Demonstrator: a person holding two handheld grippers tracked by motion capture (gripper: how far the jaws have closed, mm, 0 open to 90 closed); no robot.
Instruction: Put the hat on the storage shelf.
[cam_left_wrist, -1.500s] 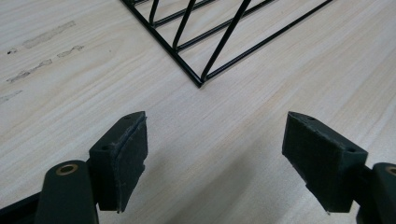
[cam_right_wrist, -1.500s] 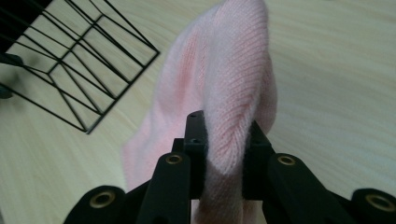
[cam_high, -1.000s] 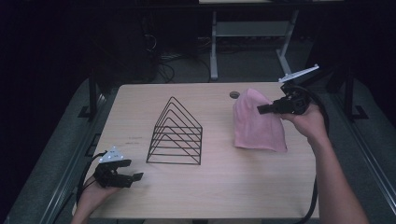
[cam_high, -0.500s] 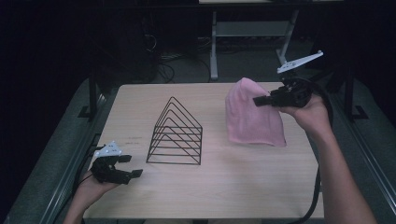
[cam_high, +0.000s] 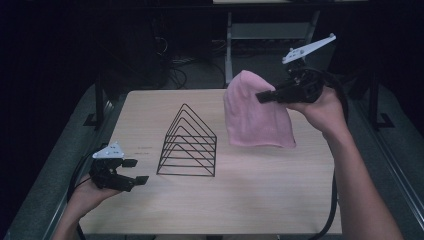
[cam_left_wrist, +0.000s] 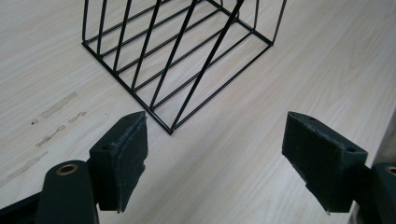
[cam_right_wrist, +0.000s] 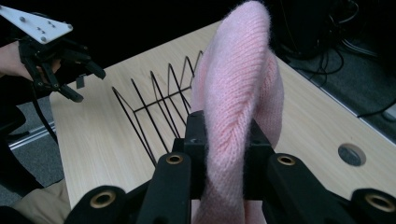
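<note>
Fingers (cam_left_wrist: 122, 163) of the left gripper (cam_high: 131, 171) stand spread and empty near the table's (cam_high: 260, 200) 7 o'clock edge, aimed at the wire rack (cam_high: 189, 142); fingers of the right gripper (cam_high: 265, 95) are clamped on the pink knit cloth (cam_high: 257, 117), which hangs in the air at about 1 o'clock from the rack, its lower edge close to the tabletop; judged step: carrying the cloth toward the rack; the next move calls for swinging toward 9 o'clock and lowering over the rack's peak; the cloth looks soft, ribbed, folded, draping limply.
</note>
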